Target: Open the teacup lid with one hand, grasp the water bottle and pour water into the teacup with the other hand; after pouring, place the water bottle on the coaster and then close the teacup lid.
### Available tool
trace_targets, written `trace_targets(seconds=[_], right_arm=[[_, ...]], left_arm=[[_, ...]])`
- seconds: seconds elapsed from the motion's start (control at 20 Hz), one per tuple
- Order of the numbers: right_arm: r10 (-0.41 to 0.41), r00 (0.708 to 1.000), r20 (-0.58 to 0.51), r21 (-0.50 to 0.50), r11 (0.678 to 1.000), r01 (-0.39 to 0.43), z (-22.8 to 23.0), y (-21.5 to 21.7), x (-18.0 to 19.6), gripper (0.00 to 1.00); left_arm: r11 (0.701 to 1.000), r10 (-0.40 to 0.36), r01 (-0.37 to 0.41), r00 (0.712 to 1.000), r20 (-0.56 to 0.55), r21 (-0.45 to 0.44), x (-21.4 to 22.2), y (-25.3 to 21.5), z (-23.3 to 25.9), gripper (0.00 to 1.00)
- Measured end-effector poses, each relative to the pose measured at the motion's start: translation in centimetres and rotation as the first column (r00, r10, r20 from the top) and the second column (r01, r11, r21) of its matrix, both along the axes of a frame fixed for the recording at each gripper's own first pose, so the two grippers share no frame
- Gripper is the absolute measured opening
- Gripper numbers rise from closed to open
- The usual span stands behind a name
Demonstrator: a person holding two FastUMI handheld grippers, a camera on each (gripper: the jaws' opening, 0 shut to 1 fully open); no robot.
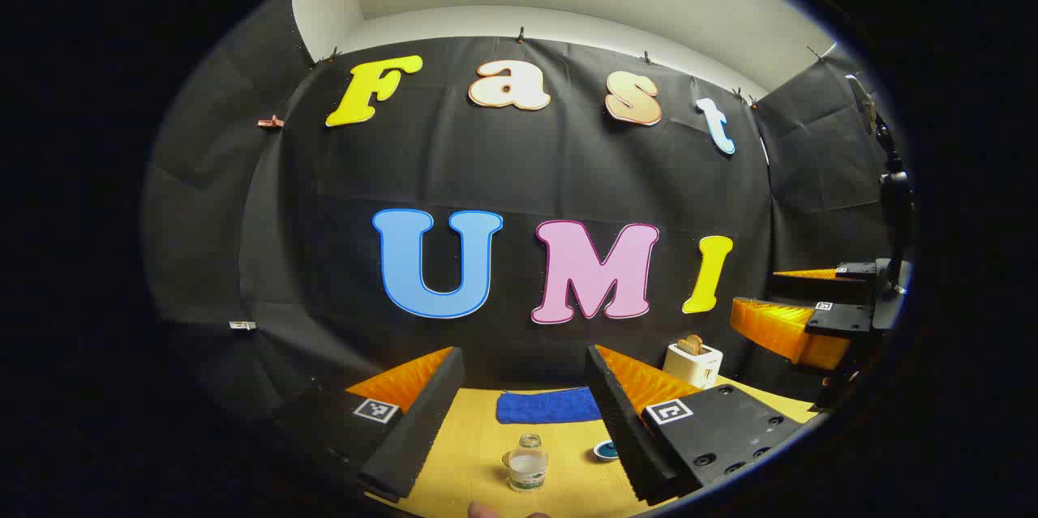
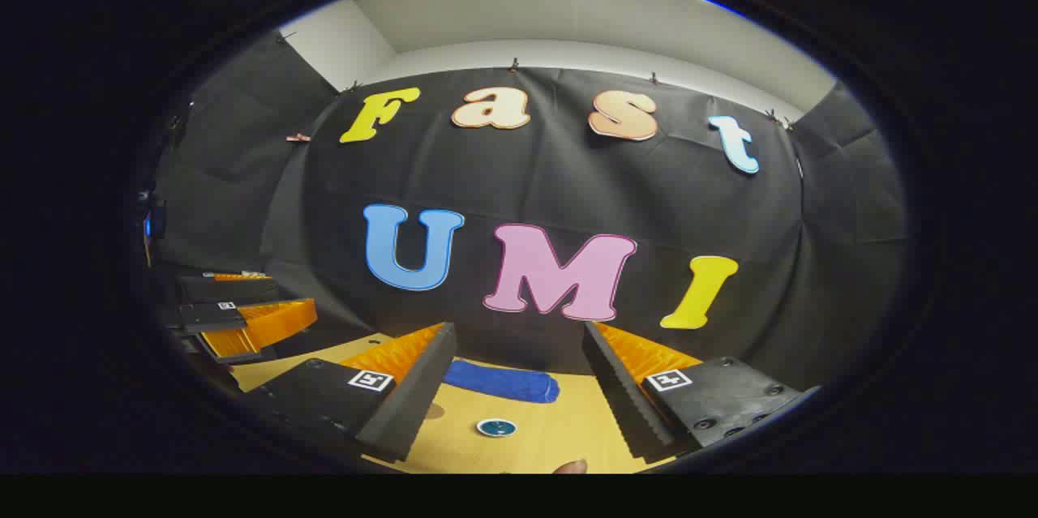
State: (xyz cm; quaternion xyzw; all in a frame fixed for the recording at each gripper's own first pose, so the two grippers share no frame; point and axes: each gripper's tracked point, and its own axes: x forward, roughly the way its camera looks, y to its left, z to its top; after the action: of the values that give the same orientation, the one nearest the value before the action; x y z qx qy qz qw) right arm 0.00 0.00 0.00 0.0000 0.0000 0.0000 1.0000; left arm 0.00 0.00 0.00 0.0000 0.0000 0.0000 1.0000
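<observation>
Left gripper view: left gripper (image 1: 523, 421), fingers spread apart, grasping nothing, held above the yellow table (image 1: 470, 453). Water bottle (image 1: 528, 463), clear, upright on the table, seen between the fingers, near edge. Coaster (image 1: 605, 449), dark round, just right of the bottle, partly hidden by the right finger. Blue cloth (image 1: 547, 406), far side, by the wall. Toaster (image 1: 693, 362), white, far right. Right gripper (image 1: 799, 315), at right edge, released.

Right gripper view: right gripper (image 2: 519, 404), fingers spread, empty; coaster (image 2: 496, 427) between them; left gripper (image 2: 243, 319) at left, apart.
</observation>
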Motion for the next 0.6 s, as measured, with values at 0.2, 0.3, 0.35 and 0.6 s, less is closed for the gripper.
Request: trace_targets(seconds=[0.2,0.3,0.35,0.6], right_arm=[[-0.009,1.000,-0.012,0.013,1.000,0.009,-0.29,-0.05,0.10,0.97],[-0.007,1.000,-0.015,0.013,1.000,0.008,-0.44,0.05,0.11,0.97],[-0.007,1.000,-0.015,0.015,1.000,0.007,-0.43,0.08,0.16,0.97],[-0.008,1.000,-0.022,0.012,1.000,0.008,-0.65,0.09,0.30,0.97]], left_arm=[[1.000,-0.010,0.010,1.000,-0.003,0.011,0.03,-0.19,0.01,0.95],[1.000,-0.012,0.013,1.000,-0.005,0.011,0.00,-0.10,-0.02,0.95],[1.000,-0.011,0.011,1.000,-0.010,0.012,-0.09,-0.07,-0.16,0.95],[1.000,-0.011,0.011,1.000,-0.017,0.011,0.11,0.13,-0.13,0.95]])
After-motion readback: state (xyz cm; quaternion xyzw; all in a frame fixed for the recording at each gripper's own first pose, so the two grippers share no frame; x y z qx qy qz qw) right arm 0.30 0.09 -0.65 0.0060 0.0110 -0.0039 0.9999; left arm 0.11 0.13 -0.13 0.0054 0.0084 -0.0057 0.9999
